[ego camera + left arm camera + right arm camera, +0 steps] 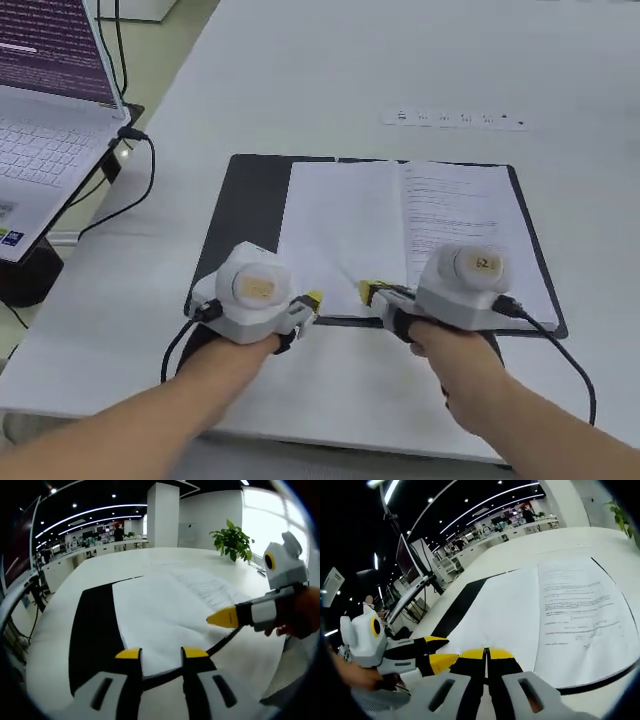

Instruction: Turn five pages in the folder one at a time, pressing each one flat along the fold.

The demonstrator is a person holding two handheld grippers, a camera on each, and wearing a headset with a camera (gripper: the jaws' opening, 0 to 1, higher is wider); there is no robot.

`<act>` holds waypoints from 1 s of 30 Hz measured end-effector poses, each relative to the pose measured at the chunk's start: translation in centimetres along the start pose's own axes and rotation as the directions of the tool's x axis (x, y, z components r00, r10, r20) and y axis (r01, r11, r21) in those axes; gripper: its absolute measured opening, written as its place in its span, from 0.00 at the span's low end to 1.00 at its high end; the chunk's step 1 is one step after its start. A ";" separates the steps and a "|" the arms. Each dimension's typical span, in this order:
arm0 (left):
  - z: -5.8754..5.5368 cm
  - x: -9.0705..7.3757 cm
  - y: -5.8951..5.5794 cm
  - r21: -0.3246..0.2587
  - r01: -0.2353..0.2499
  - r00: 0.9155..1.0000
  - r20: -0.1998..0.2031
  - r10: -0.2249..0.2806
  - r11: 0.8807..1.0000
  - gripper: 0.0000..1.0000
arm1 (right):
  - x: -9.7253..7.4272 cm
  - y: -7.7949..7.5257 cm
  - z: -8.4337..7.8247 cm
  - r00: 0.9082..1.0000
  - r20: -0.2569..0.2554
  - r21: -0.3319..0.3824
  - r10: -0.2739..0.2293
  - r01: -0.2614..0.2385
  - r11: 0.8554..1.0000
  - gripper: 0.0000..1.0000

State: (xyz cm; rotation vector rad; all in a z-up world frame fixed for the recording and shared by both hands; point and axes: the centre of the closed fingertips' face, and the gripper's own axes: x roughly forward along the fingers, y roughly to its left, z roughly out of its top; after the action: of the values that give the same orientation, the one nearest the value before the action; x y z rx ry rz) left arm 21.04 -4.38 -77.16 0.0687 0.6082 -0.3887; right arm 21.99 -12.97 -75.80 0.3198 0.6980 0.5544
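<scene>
Just ahead of both tools the folder was laid open, the left gripper held parted, likely to pinch a page, the right gripper closed empty for pressing

A white table carries an open black folder, lying flat near the front edge. Farther back, right of centre, a small strip of printed marks sits on the surface. A black cable loops across the left side.
</scene>
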 end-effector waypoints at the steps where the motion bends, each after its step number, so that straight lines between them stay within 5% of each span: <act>1: -0.4 0.1 0.2 0.001 -0.008 1.000 -0.007 0.008 1.000 0.30 | 0.1 -0.4 0.2 1.000 0.001 -0.001 -0.003 0.003 1.000 0.00; 5: -2.1 0.2 0.5 0.004 -0.033 0.999 -0.031 0.033 0.999 0.30 | 0.8 -2.0 1.0 1.000 0.010 -0.036 -0.009 0.009 0.999 0.00; 6: -1.7 0.1 0.6 0.025 -0.035 0.999 0.010 0.035 0.999 0.30 | 1.0 -2.3 1.2 1.000 0.012 -0.038 -0.007 0.007 0.999 0.00; 7: -2.2 -0.1 0.5 0.011 -0.039 0.999 -0.003 0.039 0.999 0.30 | 1.2 -2.7 1.7 1.000 0.022 -0.040 -0.004 0.005 0.999 0.00; 16: -2.1 0.1 0.6 0.005 -0.063 0.997 0.052 0.063 0.998 0.29 | 3.3 -5.3 5.4 0.996 0.086 -0.046 0.001 0.003 0.999 0.00; 22: -2.2 0.4 0.8 -0.003 -0.065 0.996 0.061 0.065 0.998 0.29 | 4.8 -6.8 5.9 0.997 0.073 0.003 -0.023 0.023 1.000 0.00; 30: -2.2 0.5 0.9 -0.013 -0.069 0.995 0.074 0.070 0.998 0.29 | 5.6 -6.7 7.2 0.993 0.113 0.014 -0.014 0.012 1.000 0.00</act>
State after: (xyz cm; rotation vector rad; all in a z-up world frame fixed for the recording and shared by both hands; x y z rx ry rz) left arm 20.57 -3.34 -79.35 0.0655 0.5330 -0.3190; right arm 32.95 -15.85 -76.50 0.3560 0.5937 0.5152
